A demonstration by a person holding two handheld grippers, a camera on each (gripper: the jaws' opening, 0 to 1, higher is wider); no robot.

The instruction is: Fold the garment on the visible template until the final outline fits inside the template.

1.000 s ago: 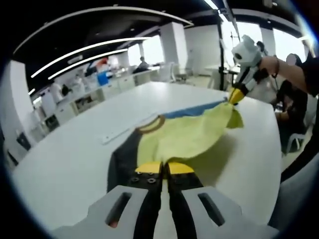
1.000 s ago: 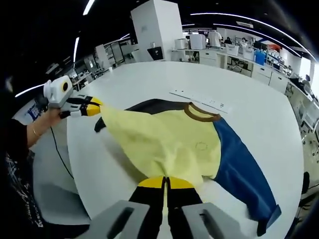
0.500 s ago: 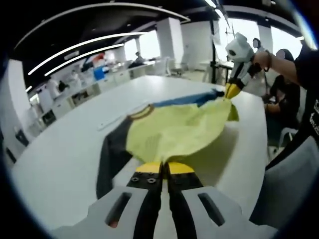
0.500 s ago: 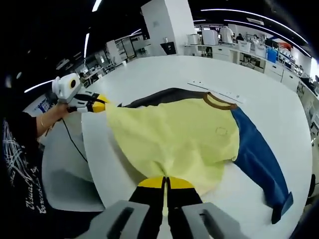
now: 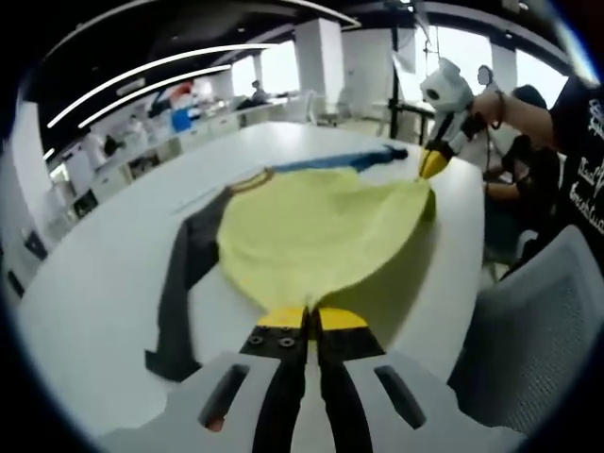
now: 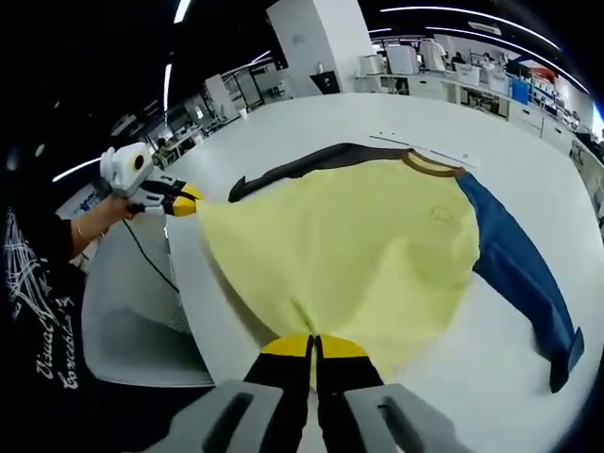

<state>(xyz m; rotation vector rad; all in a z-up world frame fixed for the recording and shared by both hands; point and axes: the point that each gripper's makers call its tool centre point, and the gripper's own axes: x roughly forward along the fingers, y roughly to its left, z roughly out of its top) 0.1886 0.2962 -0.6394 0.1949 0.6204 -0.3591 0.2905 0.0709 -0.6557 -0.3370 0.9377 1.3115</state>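
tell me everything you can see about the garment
The garment is a long-sleeved top of soft cloth with a pale yellow body, a brown collar, one dark grey sleeve and one blue sleeve. It lies spread on the white table, sleeves flat. Its bottom hem is lifted off the table, pinched at one corner by the left tool and at the other by the right tool, so the cloth stretches between them.
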